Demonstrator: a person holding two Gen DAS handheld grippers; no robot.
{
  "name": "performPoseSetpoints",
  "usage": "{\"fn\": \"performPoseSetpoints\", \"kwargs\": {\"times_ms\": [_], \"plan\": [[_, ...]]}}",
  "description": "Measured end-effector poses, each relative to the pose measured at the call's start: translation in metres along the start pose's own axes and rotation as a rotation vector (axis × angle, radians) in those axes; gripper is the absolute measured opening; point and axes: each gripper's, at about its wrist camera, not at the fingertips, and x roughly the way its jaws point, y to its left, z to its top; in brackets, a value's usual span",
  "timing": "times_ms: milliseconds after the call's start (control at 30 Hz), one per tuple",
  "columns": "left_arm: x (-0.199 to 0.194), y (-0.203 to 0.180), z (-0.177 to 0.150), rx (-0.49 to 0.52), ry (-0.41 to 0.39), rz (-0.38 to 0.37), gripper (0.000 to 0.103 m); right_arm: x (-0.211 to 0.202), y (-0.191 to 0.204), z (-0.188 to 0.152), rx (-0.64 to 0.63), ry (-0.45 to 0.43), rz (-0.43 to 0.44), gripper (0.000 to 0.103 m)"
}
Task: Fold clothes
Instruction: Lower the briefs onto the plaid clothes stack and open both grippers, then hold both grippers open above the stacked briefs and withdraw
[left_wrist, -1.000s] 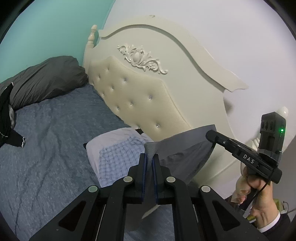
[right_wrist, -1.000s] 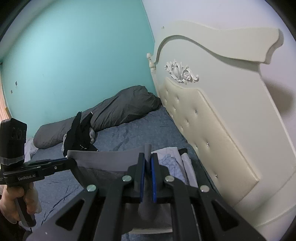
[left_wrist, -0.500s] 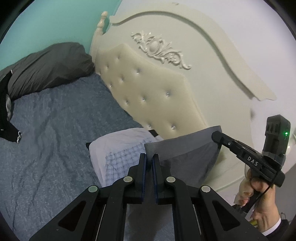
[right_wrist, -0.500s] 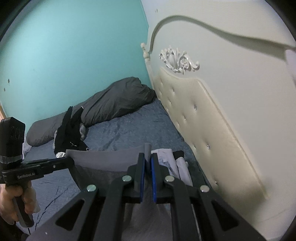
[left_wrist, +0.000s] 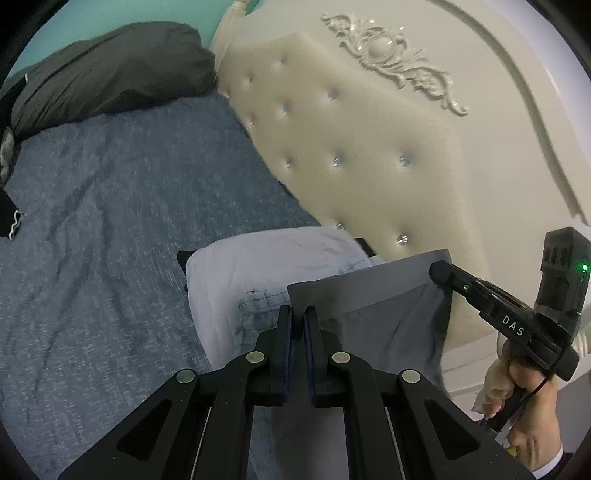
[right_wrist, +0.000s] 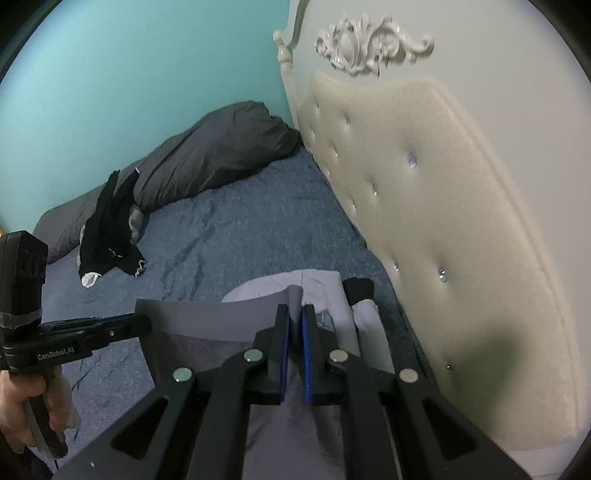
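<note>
Both tongs are clenching the grey shorts' (left_wrist: 384, 317) waistband — left gripper (left_wrist: 298, 319) and right gripper (right_wrist: 295, 317) at opposite ends — above folded clothes (left_wrist: 266, 266) by the bed's (left_wrist: 110, 221) headboard edge.

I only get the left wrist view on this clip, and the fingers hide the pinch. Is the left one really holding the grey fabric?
Observer: Yes. From the right wrist view, the left gripper clamps one end of the grey garment at its waistband, and the right gripper clamps the other end.
Operator: What is the dark thing cut off at my left edge?
Observer: A heap of black clothes on the bed, lying against the dark grey duvet.
Operator: Who holds the left tool?
Observer: A bare left hand, wrapped around its handle.
</note>
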Motion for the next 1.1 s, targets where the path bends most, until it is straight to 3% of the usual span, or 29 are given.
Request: {"fn": "performPoseSetpoints", "kwargs": {"times_ms": [667, 800, 867, 967, 1100], "plan": [[0.069, 0.038, -0.007, -0.074, 0.084, -0.001, 0.007, 0.068, -0.017, -0.007, 0.014, 0.126, -0.081, 0.006], [0.070, 0.040, -0.007, -0.073, 0.088, -0.006, 0.019, 0.073, -0.026, -0.007, 0.073, 0.159, -0.095, 0.014], [0.063, 0.043, -0.006, -0.077, 0.077, -0.008, 0.026, 0.070, -0.032, -0.007, 0.104, 0.156, -0.106, 0.022], [0.051, 0.049, -0.003, -0.090, 0.041, -0.001, 0.038, 0.055, -0.041, -0.004, 0.139, 0.098, -0.110, 0.024], [0.034, 0.047, -0.002, -0.045, -0.009, 0.031, 0.038, 0.032, -0.046, -0.002, 0.172, -0.003, -0.012, 0.024]]}}
